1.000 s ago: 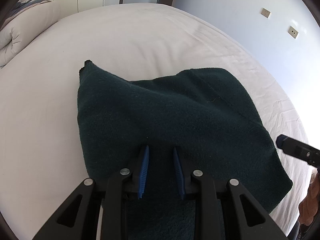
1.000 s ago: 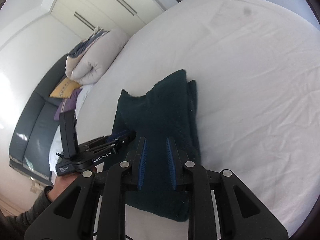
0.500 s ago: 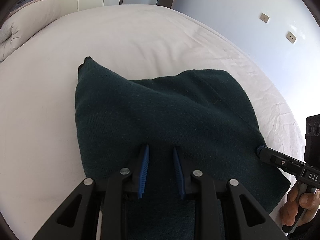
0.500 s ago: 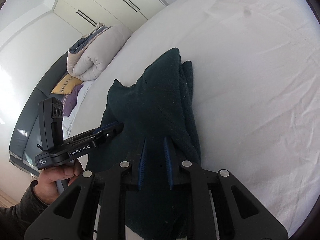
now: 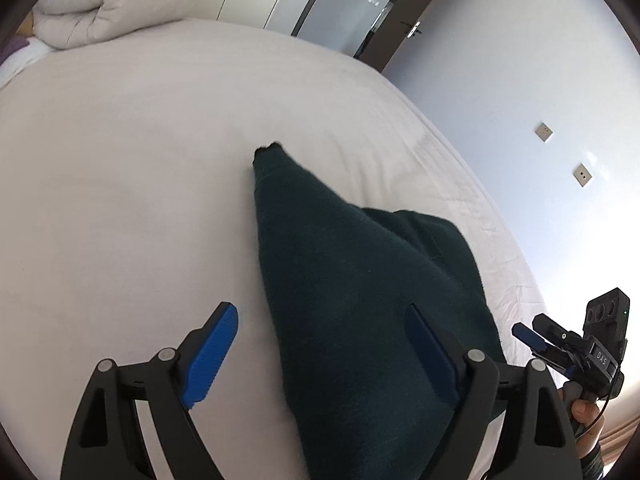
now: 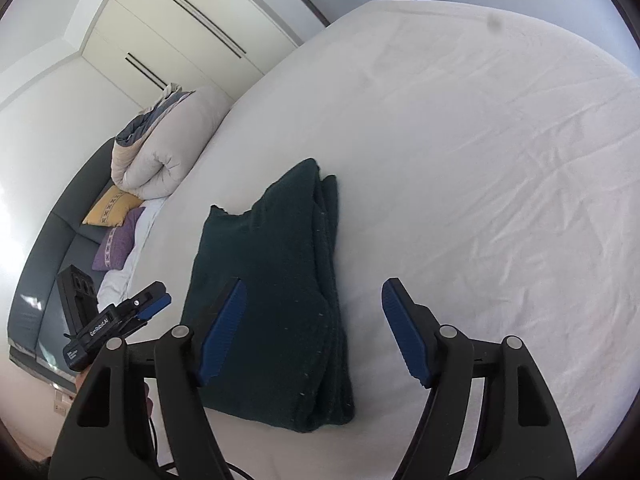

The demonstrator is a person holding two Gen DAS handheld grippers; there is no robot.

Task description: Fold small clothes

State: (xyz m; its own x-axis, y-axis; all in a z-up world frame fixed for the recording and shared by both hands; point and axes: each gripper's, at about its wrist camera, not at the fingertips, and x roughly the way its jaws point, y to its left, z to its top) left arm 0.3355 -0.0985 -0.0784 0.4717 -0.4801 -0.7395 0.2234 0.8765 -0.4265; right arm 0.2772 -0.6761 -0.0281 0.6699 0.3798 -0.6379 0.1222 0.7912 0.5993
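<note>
A dark green knitted garment (image 6: 276, 288) lies folded in a stack on the white bed; it also shows in the left wrist view (image 5: 360, 296). My left gripper (image 5: 324, 344) is open and empty, its blue pads wide apart above the garment's near left edge. My right gripper (image 6: 312, 328) is open and empty, held above the garment's near right edge. Each gripper shows in the other's view, the right one (image 5: 568, 344) beside the garment's right side and the left one (image 6: 116, 320) beside its left side.
The white bed sheet (image 6: 480, 160) spreads wide to the right and far side. A rolled duvet (image 6: 168, 148) and two cushions (image 6: 116, 224) lie at the head end. A wall with sockets (image 5: 580, 172) runs along the bed's right side.
Both grippers were shut on the garment and have opened and let it go. They have pulled back a little. The garment now lies flat on the bed.
</note>
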